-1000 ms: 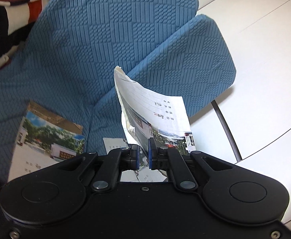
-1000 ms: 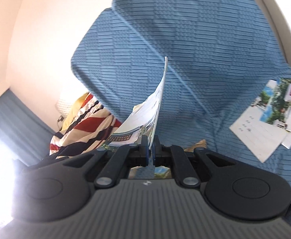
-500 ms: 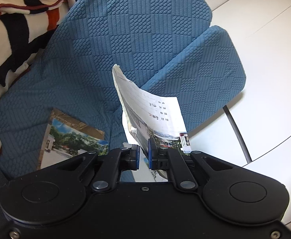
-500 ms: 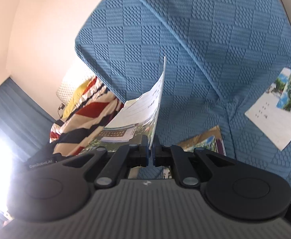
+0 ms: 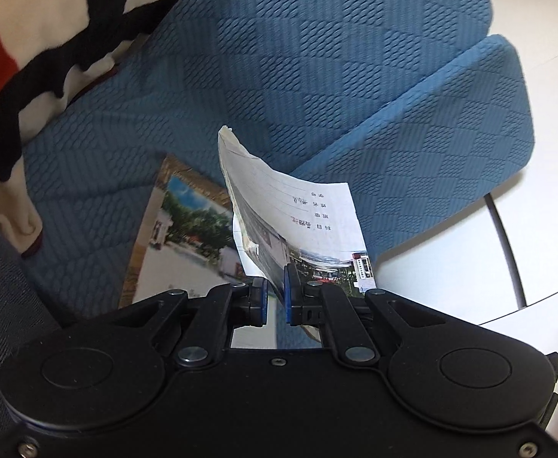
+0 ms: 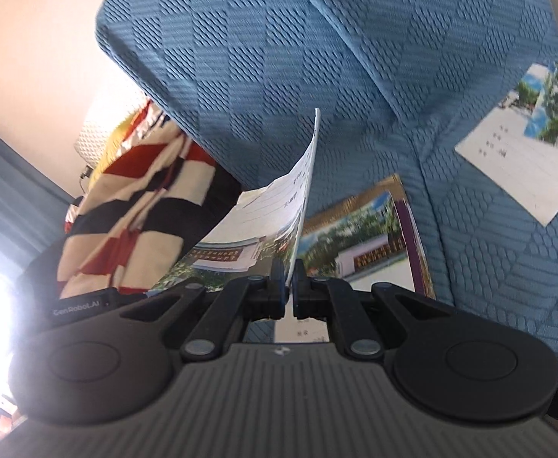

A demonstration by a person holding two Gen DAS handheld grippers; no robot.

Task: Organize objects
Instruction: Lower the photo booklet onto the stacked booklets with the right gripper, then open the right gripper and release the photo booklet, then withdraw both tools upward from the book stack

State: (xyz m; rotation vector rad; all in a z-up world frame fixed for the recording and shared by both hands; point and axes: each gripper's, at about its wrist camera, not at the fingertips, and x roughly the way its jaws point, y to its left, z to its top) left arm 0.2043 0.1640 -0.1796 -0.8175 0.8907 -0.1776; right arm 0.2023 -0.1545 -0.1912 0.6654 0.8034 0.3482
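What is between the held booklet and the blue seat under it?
A booklet with a gold border lies flat there on the blue seat, shown in both wrist views.

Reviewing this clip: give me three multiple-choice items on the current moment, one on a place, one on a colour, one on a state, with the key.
1. Where does the gold-bordered booklet lie?
A. on the blue seat
B. on the white floor
C. on the striped blanket

2. What colour is the chair cover?
A. grey
B. blue
C. green

3. How is the right tool?
A. wide open, nothing in it
B. shut on a thin notebook
C. resting flat on the seat

Key: 1 A, the booklet rests flat on the textured blue seat. 2 B, the quilted fabric is blue in both views. 3 B, the notebook stands up from between its closed pads; the left tool likewise pinches a notebook.
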